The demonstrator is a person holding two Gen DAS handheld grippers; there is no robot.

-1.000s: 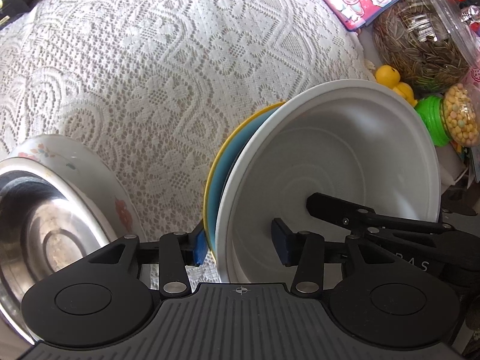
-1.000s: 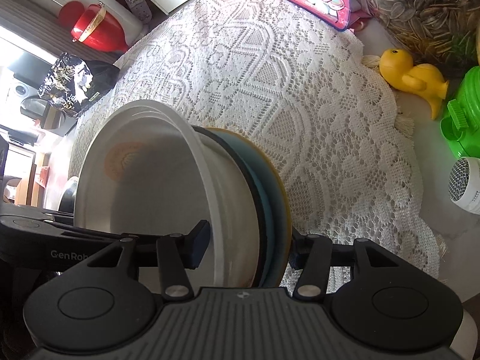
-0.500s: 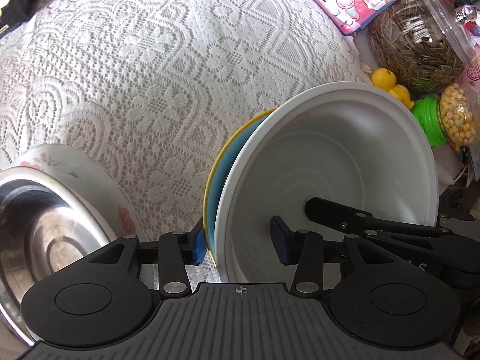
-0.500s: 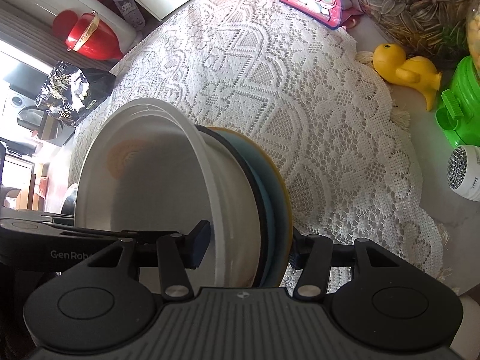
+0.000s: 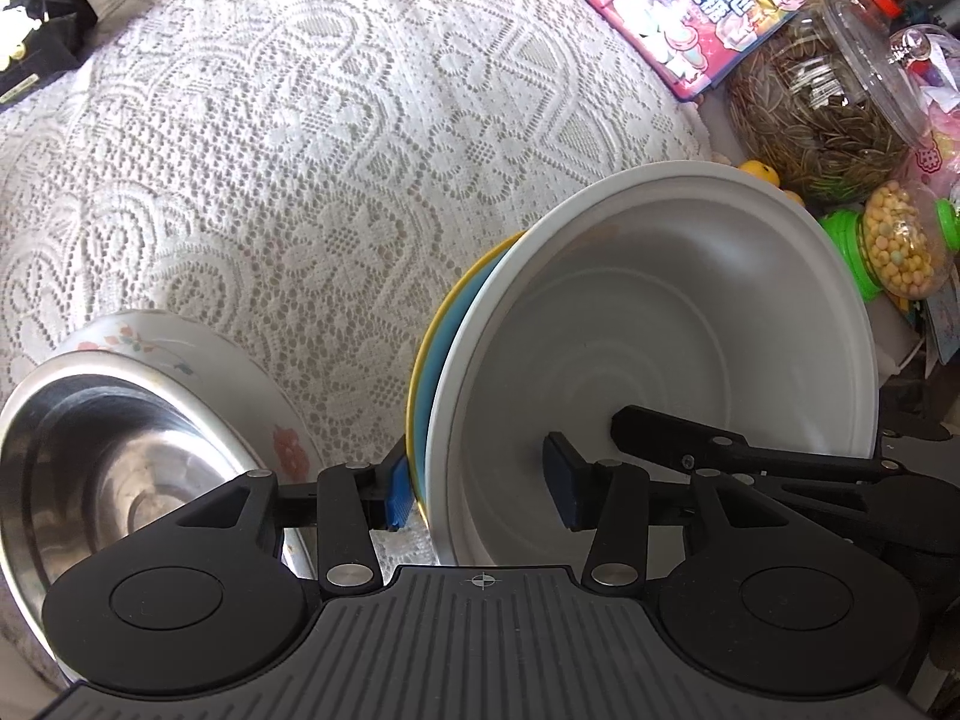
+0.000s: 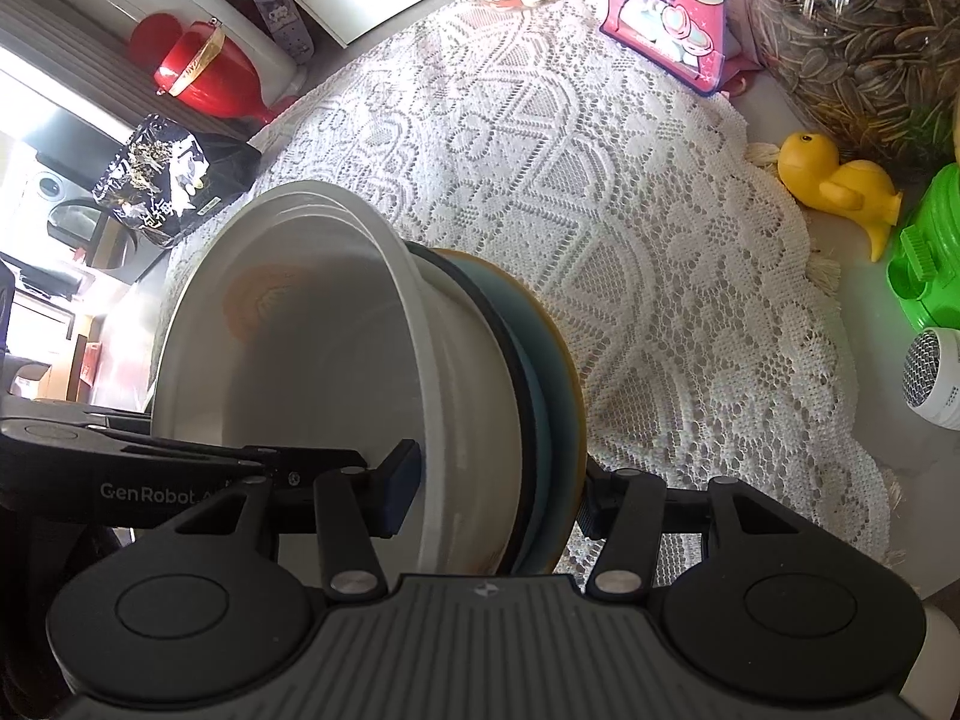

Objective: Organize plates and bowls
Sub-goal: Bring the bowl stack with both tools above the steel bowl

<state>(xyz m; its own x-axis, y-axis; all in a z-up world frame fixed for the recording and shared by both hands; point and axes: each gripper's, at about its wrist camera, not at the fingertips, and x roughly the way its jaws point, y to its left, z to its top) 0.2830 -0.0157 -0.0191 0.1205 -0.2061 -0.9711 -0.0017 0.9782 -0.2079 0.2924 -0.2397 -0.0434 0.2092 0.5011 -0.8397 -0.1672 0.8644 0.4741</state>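
Observation:
A stack of a white bowl (image 5: 660,324) nested on a blue plate (image 5: 433,360) and a yellow plate (image 5: 447,294) is held on edge above the lace cloth. My left gripper (image 5: 480,489) is shut on the stack, one finger inside the bowl, one behind the plates. My right gripper (image 6: 492,495) is shut on the same stack (image 6: 336,360) from the opposite side; its arm shows inside the bowl in the left wrist view (image 5: 750,456). A steel bowl (image 5: 90,480) sits inside a floral bowl (image 5: 198,372) at lower left.
The white lace cloth (image 5: 300,150) covers the table. At the right edge stand a jar of sunflower seeds (image 5: 828,114), a pink candy bag (image 5: 690,18), a yellow duck toy (image 6: 834,186), a green jar (image 6: 936,258) and a small white fan (image 6: 936,378). A red pot (image 6: 198,72) stands far left.
Both grippers, still clamped on the stack, have risen slightly; the cloth and the snacks at the right look farther away. The steel bowl stays put.

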